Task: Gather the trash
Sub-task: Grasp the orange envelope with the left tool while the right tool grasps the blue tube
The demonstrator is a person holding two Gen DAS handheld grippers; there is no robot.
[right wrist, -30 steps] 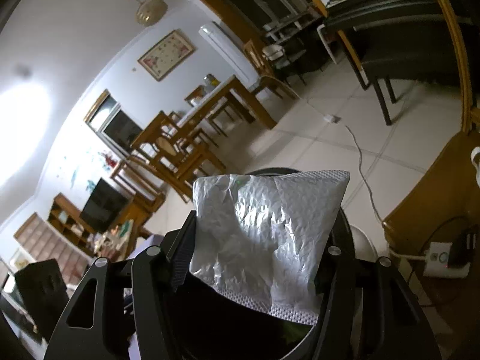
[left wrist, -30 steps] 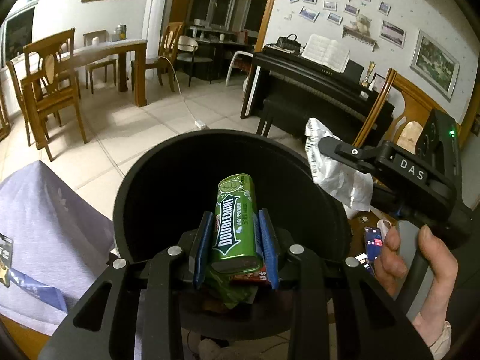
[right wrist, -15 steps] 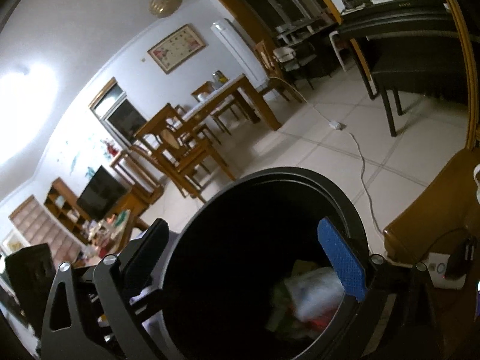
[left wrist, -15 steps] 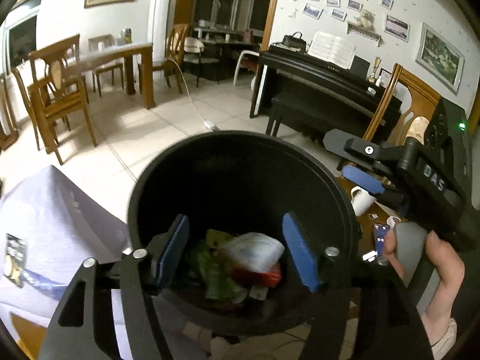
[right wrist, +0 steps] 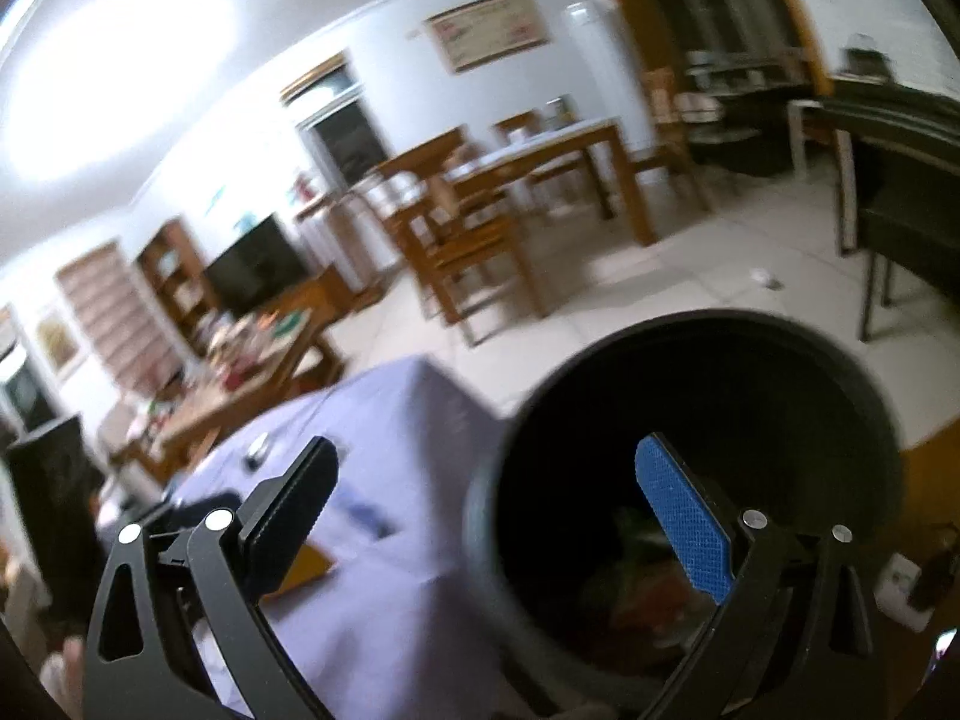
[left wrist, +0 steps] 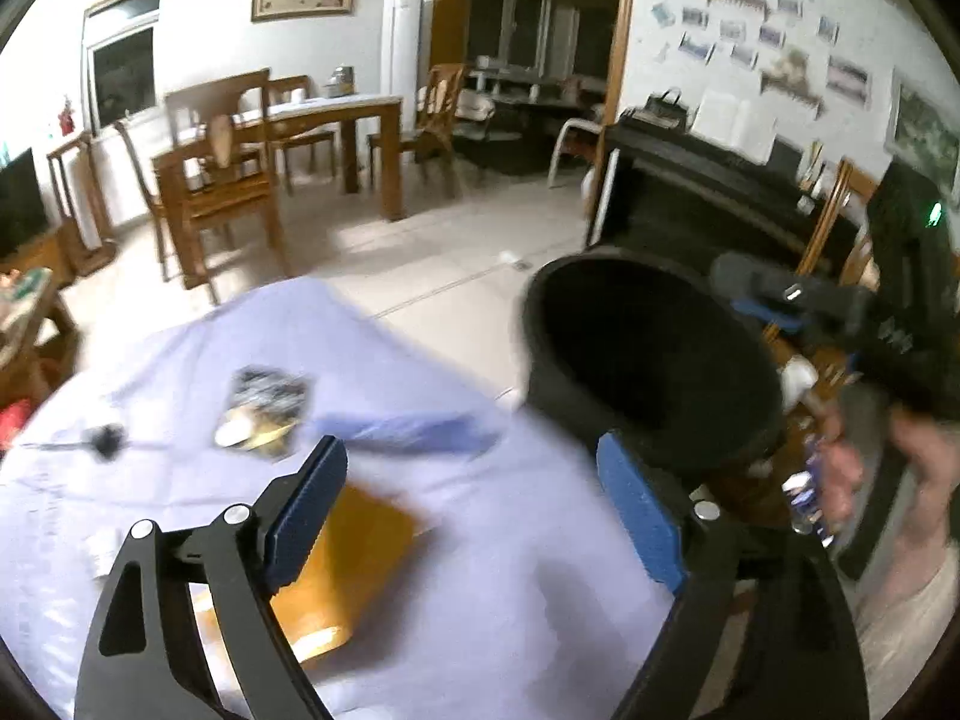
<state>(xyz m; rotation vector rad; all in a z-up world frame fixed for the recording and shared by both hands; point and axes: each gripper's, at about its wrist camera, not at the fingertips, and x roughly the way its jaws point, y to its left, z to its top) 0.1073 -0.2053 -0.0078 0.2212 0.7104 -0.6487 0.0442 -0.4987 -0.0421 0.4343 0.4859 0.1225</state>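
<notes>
The black trash bin (left wrist: 648, 360) stands at the right edge of the lilac-covered table (left wrist: 492, 540). In the right wrist view the bin (right wrist: 702, 480) holds dim wrappers (right wrist: 648, 588) at its bottom. My left gripper (left wrist: 474, 516) is open and empty over the table, left of the bin. My right gripper (right wrist: 498, 516) is open and empty, its right finger over the bin's mouth; it also shows in the left wrist view (left wrist: 780, 300). On the cloth lie a dark snack packet (left wrist: 264, 414), a blue wrapper (left wrist: 414, 432) and a small dark brush-like item (left wrist: 102, 438).
An orange-brown flat thing (left wrist: 348, 564) lies on the cloth under my left gripper. Wooden chairs and a dining table (left wrist: 288, 138) stand beyond on the tiled floor. A dark piano (left wrist: 720, 192) is at the right. A cluttered low table (right wrist: 252, 372) is at the left.
Both grippers opened and dropped the green gum pack and the silver packet into the bin. Both then swung left; the left gripper is now over the table.
</notes>
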